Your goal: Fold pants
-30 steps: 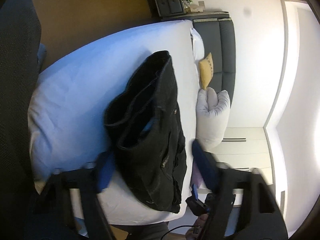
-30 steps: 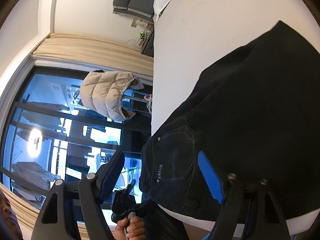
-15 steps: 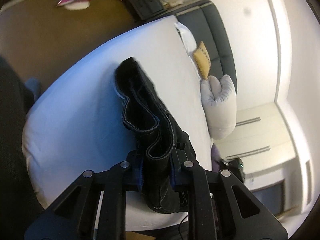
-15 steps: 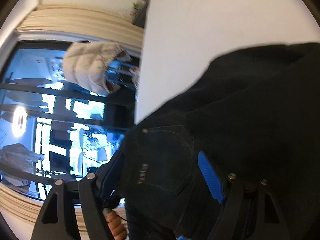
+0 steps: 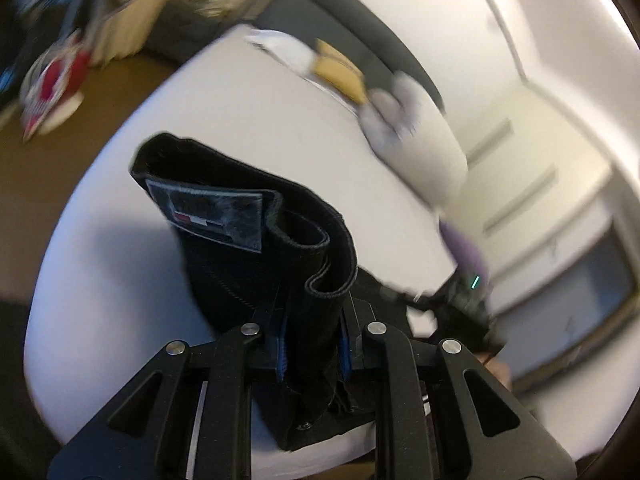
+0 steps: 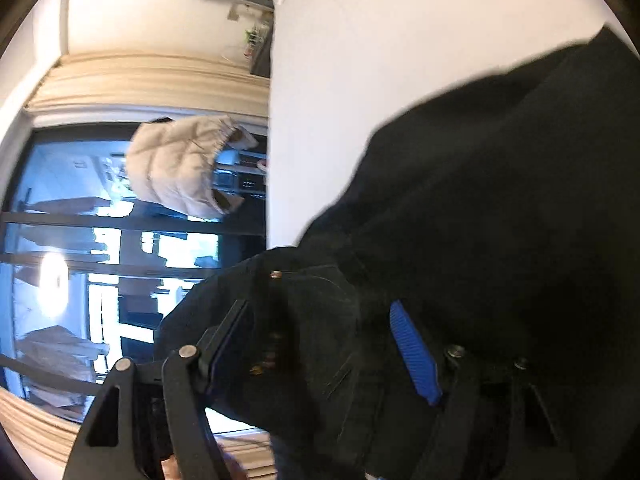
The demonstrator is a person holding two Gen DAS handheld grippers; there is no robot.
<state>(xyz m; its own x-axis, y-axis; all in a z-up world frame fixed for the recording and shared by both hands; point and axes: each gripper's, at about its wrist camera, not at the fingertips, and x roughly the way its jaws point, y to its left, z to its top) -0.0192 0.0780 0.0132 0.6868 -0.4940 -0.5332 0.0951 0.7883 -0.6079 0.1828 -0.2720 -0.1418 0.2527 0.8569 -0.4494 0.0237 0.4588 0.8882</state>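
Note:
Black denim pants [image 5: 256, 248] lie bunched on a white bed [image 5: 248, 112]. My left gripper [image 5: 311, 350] is shut on a fold of the waistband and lifts it; the inner label [image 5: 216, 216] faces the camera. In the right wrist view the pants [image 6: 480, 220] fill the frame, with a back pocket and rivets in sight. My right gripper [image 6: 320, 344] is open, its jaws wide apart, with pants fabric lying between the blue pad [image 6: 414, 352] and the left finger [image 6: 224, 332]. The view is blurred by motion.
A grey headboard [image 5: 360, 44], a yellow cushion [image 5: 340, 72] and a rolled white duvet [image 5: 416, 140] lie at the bed's far end. Brown floor with a red and white object [image 5: 52, 88] is on the left. A window with a beige puffer jacket [image 6: 180, 164] is beyond the bed's edge.
My left gripper closed on the waistband and lifted it, turning the label into view. My right gripper stayed open and moved further over the pants near the back pocket.

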